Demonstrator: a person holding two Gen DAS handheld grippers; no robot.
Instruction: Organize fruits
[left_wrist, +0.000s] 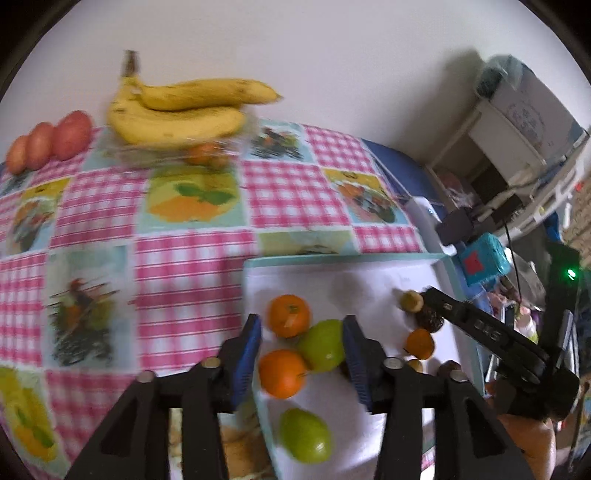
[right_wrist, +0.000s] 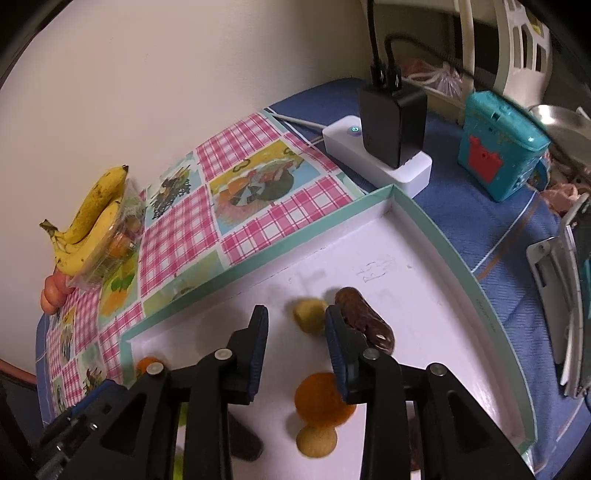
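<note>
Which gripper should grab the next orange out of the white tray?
Left, probably. The left gripper hangs open right over two oranges and a green fruit in the white tray. The right gripper sits open by a brown date.

In the left wrist view, a tray (left_wrist: 255, 273) lies at lower right on the tablecloth (left_wrist: 192, 254), holding several fruits. Bananas (left_wrist: 177, 110) sit at upper left, apparently atop a clear container (left_wrist: 221, 147); three round fruits (left_wrist: 51, 140) lie left of them.
</note>
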